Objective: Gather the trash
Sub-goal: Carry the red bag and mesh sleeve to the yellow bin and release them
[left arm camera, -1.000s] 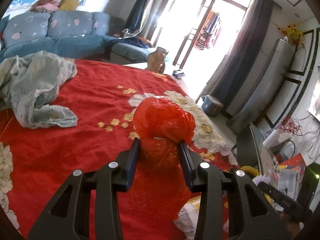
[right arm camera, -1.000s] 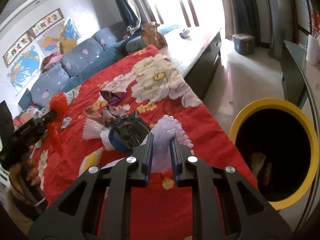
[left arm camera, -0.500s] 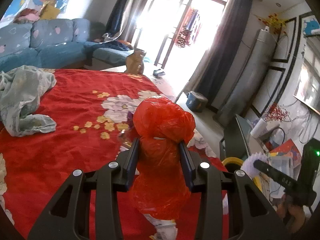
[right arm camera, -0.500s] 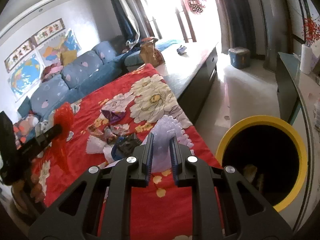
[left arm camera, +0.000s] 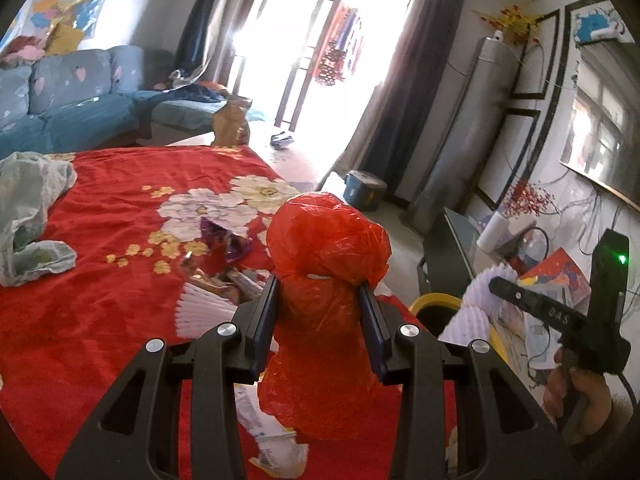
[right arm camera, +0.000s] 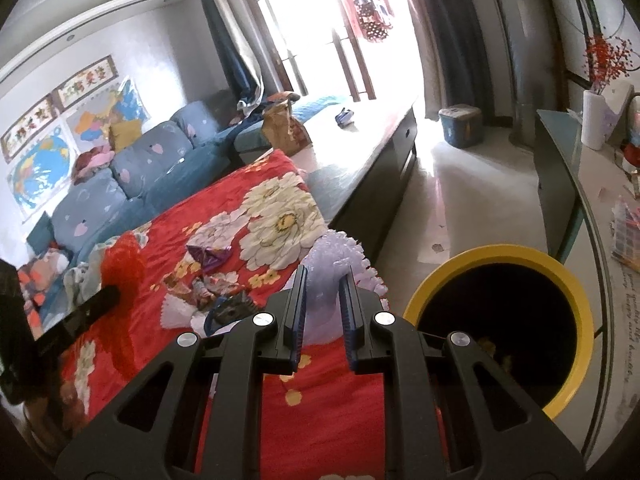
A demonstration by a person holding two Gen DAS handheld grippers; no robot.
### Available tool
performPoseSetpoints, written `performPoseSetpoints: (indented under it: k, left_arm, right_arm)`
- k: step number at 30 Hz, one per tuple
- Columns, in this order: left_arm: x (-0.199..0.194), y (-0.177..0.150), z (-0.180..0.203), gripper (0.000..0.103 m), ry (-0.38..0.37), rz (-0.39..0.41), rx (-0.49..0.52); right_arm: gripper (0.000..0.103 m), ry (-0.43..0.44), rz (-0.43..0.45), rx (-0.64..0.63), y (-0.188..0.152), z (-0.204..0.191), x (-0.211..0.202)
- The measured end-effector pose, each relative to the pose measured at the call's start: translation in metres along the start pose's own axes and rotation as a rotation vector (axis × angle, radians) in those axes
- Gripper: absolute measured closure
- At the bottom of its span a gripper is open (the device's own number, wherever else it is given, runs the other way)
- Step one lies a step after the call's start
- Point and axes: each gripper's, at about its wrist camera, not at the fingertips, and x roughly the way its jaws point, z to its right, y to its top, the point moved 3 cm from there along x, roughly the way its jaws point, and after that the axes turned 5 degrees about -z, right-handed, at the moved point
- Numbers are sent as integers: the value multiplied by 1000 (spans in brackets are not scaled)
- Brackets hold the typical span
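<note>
Trash collection under way over a red floral cloth (left arm camera: 100,208) spread on the surface: the left gripper (left arm camera: 320,316) had its jaws clamped on a crumpled red plastic bag (left arm camera: 328,248), which bulged above the fingers and hung below them, clear of the cloth. The right gripper (right arm camera: 323,312) had its jaws pressed nearly together on a pale lilac pleated paper (right arm camera: 336,256), held above the cloth's edge. At about 4 o'clock from that gripper, in its own view, stood a yellow-rimmed bin (right arm camera: 496,254) on the floor, its dark mouth open. More litter lay on the cloth at 10 o'clock of the right gripper: a purple wrapper (right arm camera: 210,256), foil scraps (right arm camera: 208,286) and a white pleated paper (left arm camera: 204,308). A pale crumpled bag (left arm camera: 28,208) lay at the cloth's far left in the left view.
</note>
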Motion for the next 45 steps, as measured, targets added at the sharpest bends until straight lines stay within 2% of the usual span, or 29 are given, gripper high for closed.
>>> performPoseSetpoints:
  k: [24, 45]
  left_arm:
    - [5, -14, 53, 66, -72, -35, 121]
    - [28, -26, 111, 66, -128, -80, 238]
  right_arm:
    - [92, -72, 47, 69, 7, 46, -16]
    - [92, -134, 53, 132, 5, 91, -18]
